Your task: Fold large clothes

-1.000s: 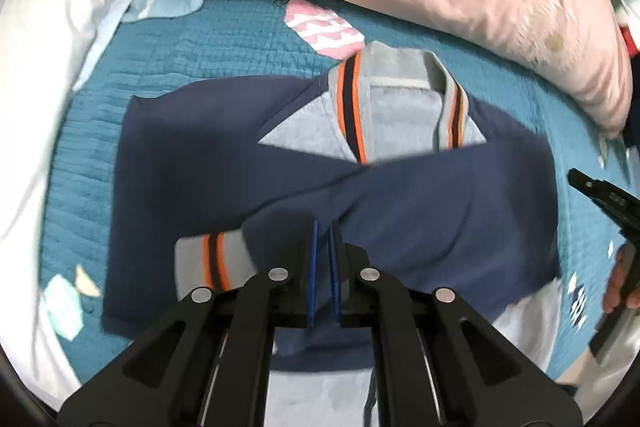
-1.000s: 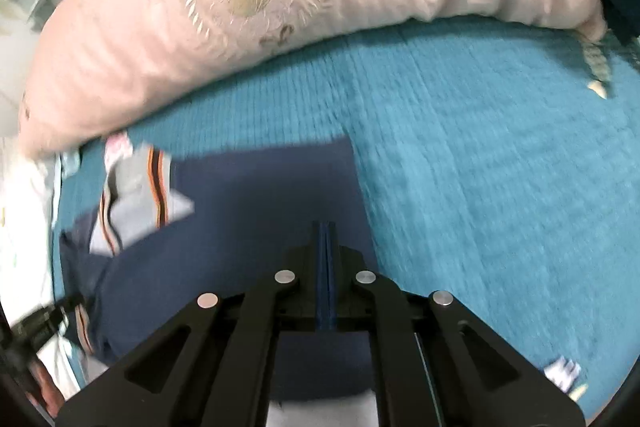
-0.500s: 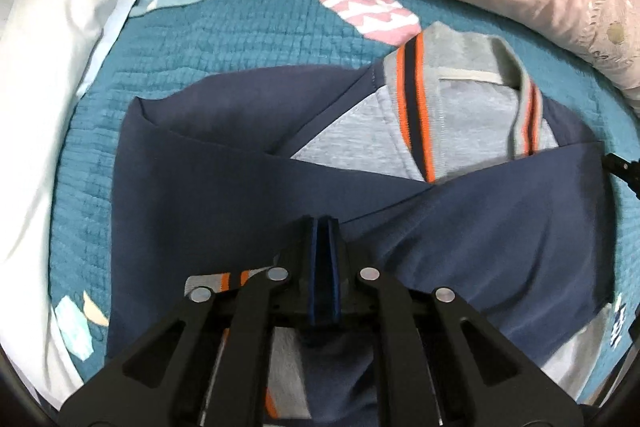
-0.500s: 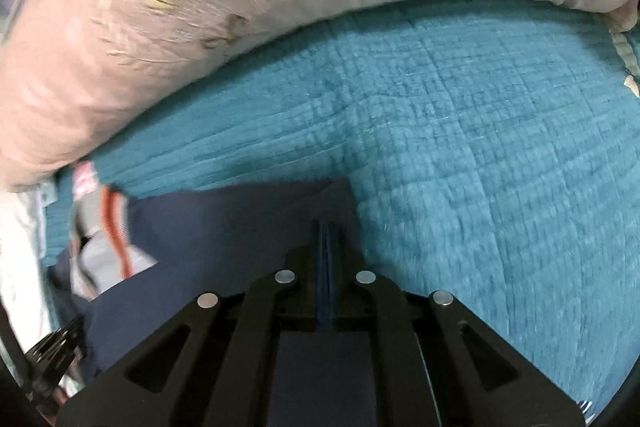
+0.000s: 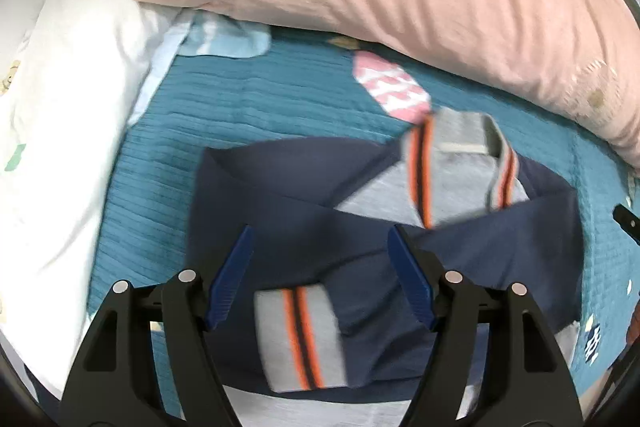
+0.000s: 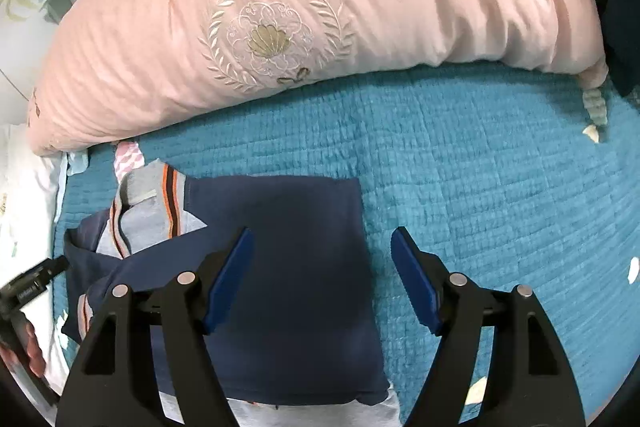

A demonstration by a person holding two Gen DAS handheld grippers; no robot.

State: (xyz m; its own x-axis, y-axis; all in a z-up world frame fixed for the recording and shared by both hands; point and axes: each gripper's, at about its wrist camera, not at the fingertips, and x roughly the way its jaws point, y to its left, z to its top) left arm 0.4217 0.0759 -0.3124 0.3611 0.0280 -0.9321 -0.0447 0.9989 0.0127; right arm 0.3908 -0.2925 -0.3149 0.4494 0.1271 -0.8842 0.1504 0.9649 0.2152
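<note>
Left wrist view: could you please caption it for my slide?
Open left gripper above navy-and-grey sweater, sleeves crossed, on teal quilted bedspread.

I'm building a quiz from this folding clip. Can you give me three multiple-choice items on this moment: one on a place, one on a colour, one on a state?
1. Where does the striped cuff lie?
A. On the pink duvet
B. On the folded navy body of the jacket
C. On the white pillow

2. What colour are the sleeves of the jacket?
A. Navy
B. Red
C. Green

3. How do the two grippers stand?
A. Both shut on cloth
B. Left shut, right open
C. Both open, holding nothing

Answers:
1. B: in the left wrist view the grey cuff with orange stripes rests on the navy cloth, between the fingers of the left gripper.
2. A: both folded sleeves are dark blue against the teal quilt.
3. C: the blue pads of the left gripper and of the right gripper stand wide apart with no cloth pinched.
</note>
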